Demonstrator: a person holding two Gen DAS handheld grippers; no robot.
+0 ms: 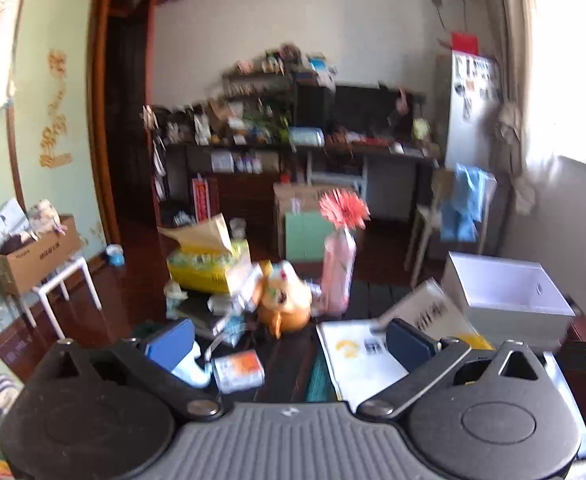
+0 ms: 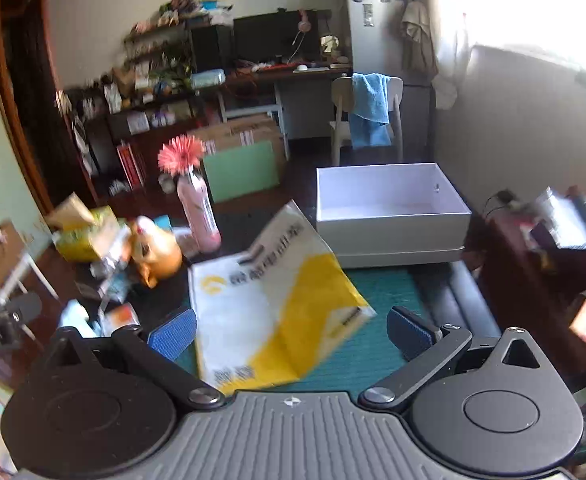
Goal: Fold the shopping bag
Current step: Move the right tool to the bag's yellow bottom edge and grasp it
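My bag [image 2: 277, 300] is white and yellow with dark print and a round yellow logo. It lies mostly flat on the teal mat [image 2: 373, 344], but its far corner curls up. From my left camera I see that raised flap [image 1: 425, 312] too, though blurred.

Open teal mat [image 2: 377, 300] right of shopping bag [image 2: 269, 300] gives passing room toward white open box [image 2: 393, 216] blocking far side, while left is crowded: pink flower bottle [image 2: 199, 212], orange plush toy [image 2: 159, 252], yellow tissue box [image 2: 87, 236], small packets [image 2: 119, 314] near tabletop edge.
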